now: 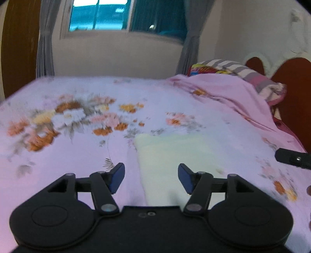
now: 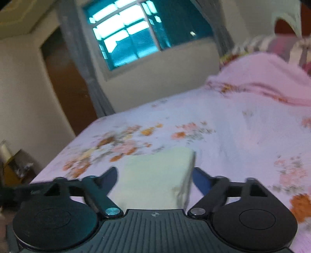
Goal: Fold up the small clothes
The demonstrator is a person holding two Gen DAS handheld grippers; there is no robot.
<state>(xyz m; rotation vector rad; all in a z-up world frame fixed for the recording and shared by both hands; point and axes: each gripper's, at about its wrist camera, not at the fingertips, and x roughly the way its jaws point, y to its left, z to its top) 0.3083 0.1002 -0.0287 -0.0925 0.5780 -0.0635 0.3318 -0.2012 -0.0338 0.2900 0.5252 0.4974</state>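
A pale cream folded cloth (image 1: 175,155) lies flat on the floral bed sheet (image 1: 77,116). My left gripper (image 1: 151,177) is open above the cloth's near left edge and holds nothing. In the right wrist view the same cloth (image 2: 155,175) lies between the spread fingers of my right gripper (image 2: 154,179), which is open above it. The right gripper's tip shows in the left wrist view (image 1: 293,158) at the right edge. The frames are blurred.
A pink blanket (image 1: 233,97) is heaped at the far right with striped and colourful pillows (image 1: 233,68) against a dark red headboard (image 1: 291,74). A window (image 1: 97,15) with grey curtains is behind the bed. A brown door (image 2: 68,77) stands left.
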